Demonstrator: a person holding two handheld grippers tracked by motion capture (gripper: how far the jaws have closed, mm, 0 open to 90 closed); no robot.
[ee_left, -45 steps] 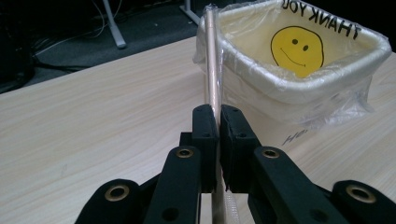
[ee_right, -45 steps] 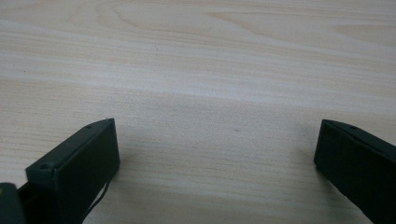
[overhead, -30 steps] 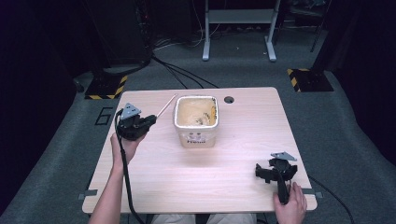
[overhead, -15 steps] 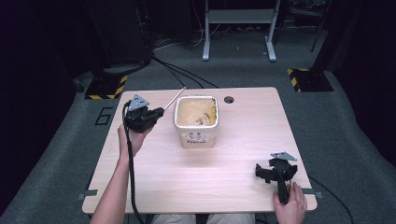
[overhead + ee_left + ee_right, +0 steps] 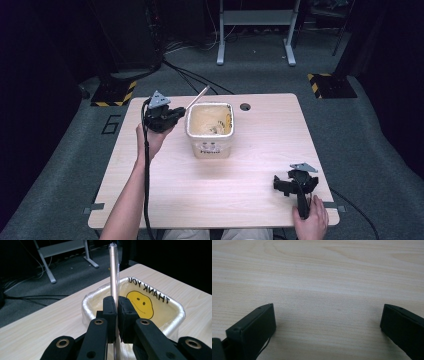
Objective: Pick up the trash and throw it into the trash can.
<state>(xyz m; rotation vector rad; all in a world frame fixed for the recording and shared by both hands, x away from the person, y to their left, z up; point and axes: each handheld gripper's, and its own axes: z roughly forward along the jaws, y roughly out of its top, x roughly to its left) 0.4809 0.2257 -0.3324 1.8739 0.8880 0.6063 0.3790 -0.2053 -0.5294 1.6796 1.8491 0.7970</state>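
Note:
My left gripper [image 5: 179, 114] [image 5: 117, 299] is shut on a thin pale metallic stick [image 5: 199, 96] [image 5: 114, 270]. It hovers at the left rim of a square tub [image 5: 213, 148], and the stick points up and away over the tub's far left corner. The tub is lined with a clear plastic bag [image 5: 160, 315] printed with a yellow smiley and "THANK YOU". My right gripper [image 5: 295, 176] [image 5: 328, 312] rests open on the table near the front right corner, with bare wood between its jaws.
The wooden table [image 5: 250, 200] has a round cable hole [image 5: 244, 106] behind the tub. Beyond the table are a grey carpet with cables [image 5: 185, 75], a white stand's feet [image 5: 255, 55], and yellow-black striped base plates [image 5: 115, 92].
My left gripper has carried the stick to the right and slightly upward, from the table's left side up to the tub's left rim. The right gripper has stayed where it was.

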